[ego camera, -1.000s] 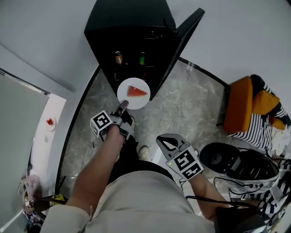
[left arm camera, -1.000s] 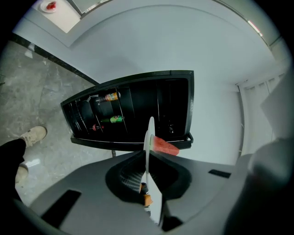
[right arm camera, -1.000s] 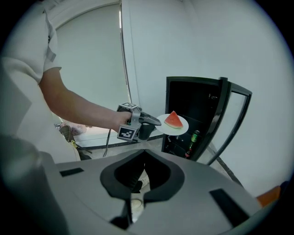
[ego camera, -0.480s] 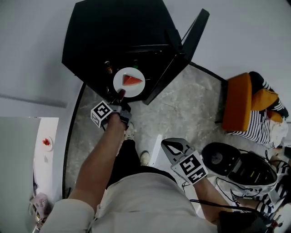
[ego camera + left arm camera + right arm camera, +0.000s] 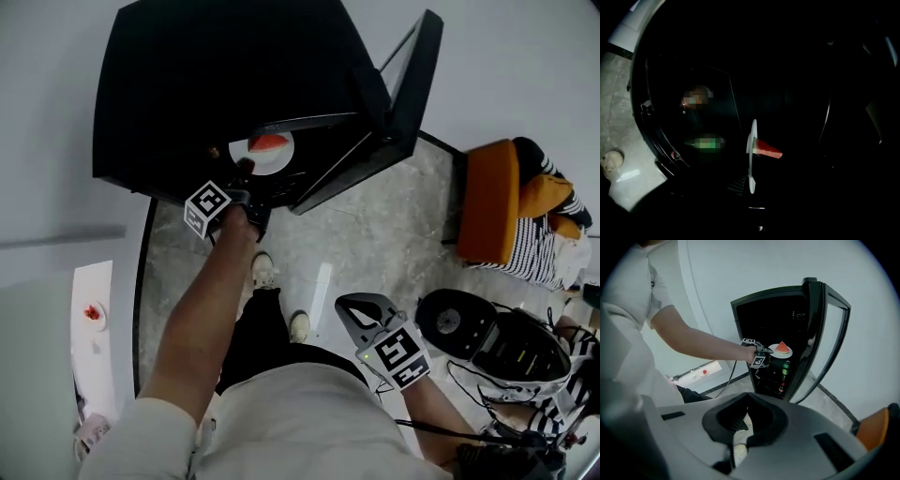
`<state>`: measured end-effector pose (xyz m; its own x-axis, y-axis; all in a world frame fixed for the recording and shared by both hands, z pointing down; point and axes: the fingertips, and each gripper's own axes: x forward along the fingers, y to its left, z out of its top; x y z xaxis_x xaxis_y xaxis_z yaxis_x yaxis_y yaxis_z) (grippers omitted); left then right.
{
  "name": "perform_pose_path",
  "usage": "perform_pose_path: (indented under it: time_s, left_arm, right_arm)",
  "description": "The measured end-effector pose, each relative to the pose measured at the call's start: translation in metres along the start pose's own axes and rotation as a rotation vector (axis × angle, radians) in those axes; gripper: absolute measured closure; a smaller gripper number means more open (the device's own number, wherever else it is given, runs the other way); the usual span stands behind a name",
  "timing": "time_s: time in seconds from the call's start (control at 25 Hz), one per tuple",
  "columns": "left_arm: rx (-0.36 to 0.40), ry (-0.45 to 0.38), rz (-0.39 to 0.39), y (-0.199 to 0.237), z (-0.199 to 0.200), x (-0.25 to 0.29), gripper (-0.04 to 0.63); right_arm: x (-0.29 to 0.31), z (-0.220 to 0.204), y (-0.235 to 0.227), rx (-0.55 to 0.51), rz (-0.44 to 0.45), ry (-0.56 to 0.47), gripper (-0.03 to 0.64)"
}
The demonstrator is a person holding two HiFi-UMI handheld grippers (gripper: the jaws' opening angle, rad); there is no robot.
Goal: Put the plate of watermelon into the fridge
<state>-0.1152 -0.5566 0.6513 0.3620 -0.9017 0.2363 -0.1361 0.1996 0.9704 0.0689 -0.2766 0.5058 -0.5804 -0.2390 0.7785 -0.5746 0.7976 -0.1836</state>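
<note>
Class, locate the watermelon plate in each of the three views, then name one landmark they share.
Head view: plate upper centre, at the fridge mouth.
Left gripper view: plate edge-on, near centre.
Right gripper view: plate right of centre, above the middle.
Shared landmark: the black fridge.

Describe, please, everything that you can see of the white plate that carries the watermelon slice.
The plate is round, white and smooth, perhaps ceramic, with a shallow rim. It is held about level, partway inside the open black fridge, above the shelf of bottles. One red wedge of watermelon lies on it. The left gripper is shut on its near edge. Whether it rests on a shelf cannot be told.
</note>
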Motion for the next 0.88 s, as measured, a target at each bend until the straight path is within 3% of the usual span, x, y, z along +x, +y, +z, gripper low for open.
perform_pose_path:
  time_s: [0.44,0.88]
  left_arm:
    - [0.031,0.018,0.076,0.013,0.017,0.037,0.574]
    - [0.161,0.042,0.202,0.023,0.022,0.044,0.575]
  right_arm:
    - [0.007,-0.004,-0.001,0.013,-0.004,0.037,0.603]
    - [0.007,-0.01,-0.008,0.025,-0.007,0.041,0.603]
